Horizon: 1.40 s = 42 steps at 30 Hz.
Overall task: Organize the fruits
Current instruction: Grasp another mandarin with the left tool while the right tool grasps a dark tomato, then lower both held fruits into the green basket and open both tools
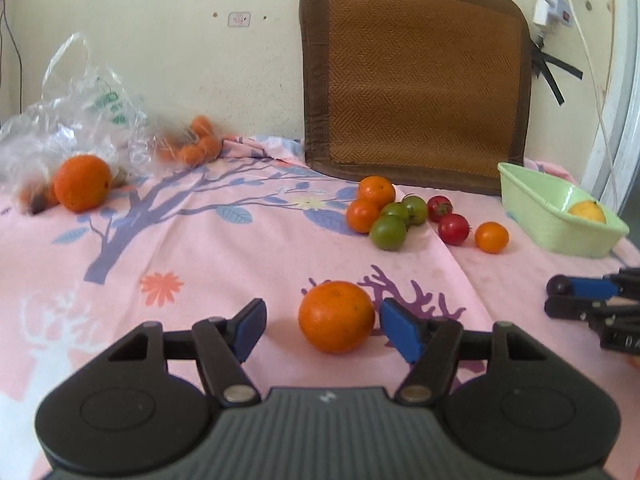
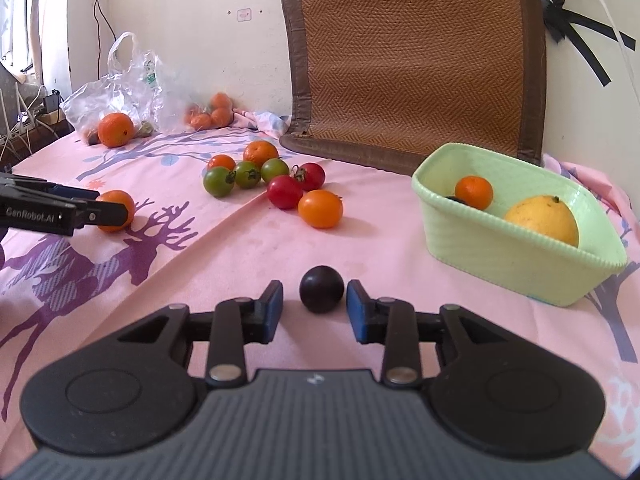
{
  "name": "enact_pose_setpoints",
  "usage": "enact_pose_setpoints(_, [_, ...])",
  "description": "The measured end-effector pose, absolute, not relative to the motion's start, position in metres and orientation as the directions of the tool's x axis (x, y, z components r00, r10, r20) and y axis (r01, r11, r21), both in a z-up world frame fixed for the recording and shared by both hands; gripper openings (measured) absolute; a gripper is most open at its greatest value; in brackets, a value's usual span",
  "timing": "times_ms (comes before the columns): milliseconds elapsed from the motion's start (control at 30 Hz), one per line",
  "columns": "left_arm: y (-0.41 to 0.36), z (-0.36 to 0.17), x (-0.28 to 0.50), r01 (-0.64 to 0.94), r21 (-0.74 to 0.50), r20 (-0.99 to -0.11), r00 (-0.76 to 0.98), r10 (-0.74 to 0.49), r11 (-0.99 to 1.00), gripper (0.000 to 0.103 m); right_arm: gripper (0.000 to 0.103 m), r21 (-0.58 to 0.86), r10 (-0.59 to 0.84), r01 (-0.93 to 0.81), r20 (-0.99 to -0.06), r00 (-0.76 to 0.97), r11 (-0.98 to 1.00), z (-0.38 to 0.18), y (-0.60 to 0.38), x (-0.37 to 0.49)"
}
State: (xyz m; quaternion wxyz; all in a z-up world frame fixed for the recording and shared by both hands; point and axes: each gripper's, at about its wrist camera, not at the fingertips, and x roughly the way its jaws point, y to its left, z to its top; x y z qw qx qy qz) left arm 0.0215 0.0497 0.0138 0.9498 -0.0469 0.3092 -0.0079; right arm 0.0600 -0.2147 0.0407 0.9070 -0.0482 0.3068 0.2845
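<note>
Pink cloth: printed sheet [image 2: 248, 248] with purple deer and blue tree motifs covers the whole work surface.
Right view only: small dark round fruit [image 2: 321, 289] on the sheet; a mandarin [image 2: 474, 192] and a dark item, mostly hidden, inside the green basket [image 2: 520, 256].
Left view only: basket interior shows just the yellow citrus [image 1: 587, 212]; the right gripper's closeness to the dark fruit is seen from the side [image 1: 560, 285].
Room: cream wall, brown woven mat [image 1: 416, 80] leaning on it, clear plastic bag [image 1: 80, 108] at far left with an orange [image 1: 82, 182] in front.
Loose pile: orange, green and red tomatoes [image 2: 276, 184] grouped mid-sheet, between bag and basket.
Near orange: round, matte, pitted skin [image 1: 336, 317], resting on the sheet.
Left gripper: [image 1: 322, 330] jaws spread wide; the near orange sits between the blue pads, close to the right pad, no grip.
Right gripper: [image 2: 314, 309] jaws parted, dark fruit just ahead between the tips, gaps visible on both sides.
</note>
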Motion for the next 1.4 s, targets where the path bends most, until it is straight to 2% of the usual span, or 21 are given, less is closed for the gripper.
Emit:
enact_pose_setpoints(100, [0.042,0.013,0.025,0.011,-0.066,-0.584,0.810,-0.048,0.998,0.056,0.037,0.087,0.487,-0.547,-0.585,0.648,0.832,0.040,-0.214,0.060])
enact_pose_setpoints(133, [0.038,0.012,0.026,0.024,-0.055,-0.590,0.806,-0.052,0.998,0.042,0.037,0.087,0.488,-0.548,-0.586,0.647,0.832,0.040,-0.214,0.060])
enact_pose_setpoints(167, [0.034,0.010,0.028,0.025,-0.038,-0.596,0.802,-0.042,0.999,0.041,0.037,0.087,0.488,-0.550,-0.587,0.646,0.831,0.040,-0.214,0.060])
enact_pose_setpoints(200, [0.032,0.010,0.027,0.024,-0.026,-0.593,0.805,-0.035,0.999,0.041,0.036,0.086,0.489,-0.551,-0.587,0.646,0.830,0.040,-0.214,0.060])
enact_pose_setpoints(267, [0.031,0.011,0.027,0.045,-0.047,-0.598,0.799,-0.064,0.998,0.041,0.025,0.082,0.488,-0.551,-0.584,0.648,0.831,0.041,-0.214,0.059])
enact_pose_setpoints(400, [0.019,0.022,0.033,0.103,-0.107,-0.593,0.792,-0.146,0.989,0.041,0.025,0.112,0.492,-0.528,-0.559,0.667,0.842,0.043,-0.222,0.059])
enact_pose_setpoints(600, [-0.032,0.057,0.073,0.255,-0.176,-0.536,0.785,-0.310,0.951,0.041,0.025,0.141,0.456,-0.443,-0.447,0.770,0.886,0.068,-0.253,0.065])
enact_pose_setpoints(700, [-0.065,0.070,0.105,0.322,-0.199,-0.505,0.776,-0.378,0.926,0.041,0.025,0.127,0.386,-0.367,-0.401,0.831,0.922,0.082,-0.281,0.082])
enact_pose_setpoints(833, [-0.111,0.069,0.147,0.360,-0.253,-0.513,0.737,-0.440,0.898,0.041,0.026,0.131,0.269,-0.236,-0.403,0.875,0.963,0.079,-0.315,0.115])
enact_pose_setpoints(933, [-0.138,0.059,0.170,0.365,-0.259,-0.546,0.708,-0.448,0.894,0.041,0.026,0.184,0.224,-0.159,-0.422,0.879,0.970,0.062,-0.334,0.132])
enact_pose_setpoints(1100, [-0.159,0.045,0.189,0.380,-0.252,-0.568,0.686,-0.454,0.890,0.041,0.028,0.255,0.246,-0.142,-0.442,0.863,0.957,0.053,-0.343,0.143])
enact_pose_setpoints(1200, [-0.166,0.038,0.193,0.375,-0.242,-0.585,0.680,-0.443,0.895,0.043,0.032,0.237,0.242,-0.149,-0.437,0.866,0.960,0.054,-0.339,0.140])
enact_pose_setpoints(1267, [-0.165,0.036,0.192,0.372,-0.241,-0.582,0.683,-0.441,0.896,0.053,0.035,0.219,0.231,-0.148,-0.430,0.873,0.964,0.055,-0.339,0.139])
enact_pose_setpoints(1333, [-0.160,0.041,0.185,0.369,-0.235,-0.570,0.697,-0.435,0.899,0.053,0.041,0.207,0.221,-0.144,-0.415,0.883,0.968,0.055,-0.340,0.136])
enact_pose_setpoints(1400, [-0.148,0.050,0.176,0.361,-0.241,-0.551,0.713,-0.433,0.901,0.053,0.041,0.210,0.213,-0.138,-0.397,0.893,0.968,0.057,-0.342,0.132])
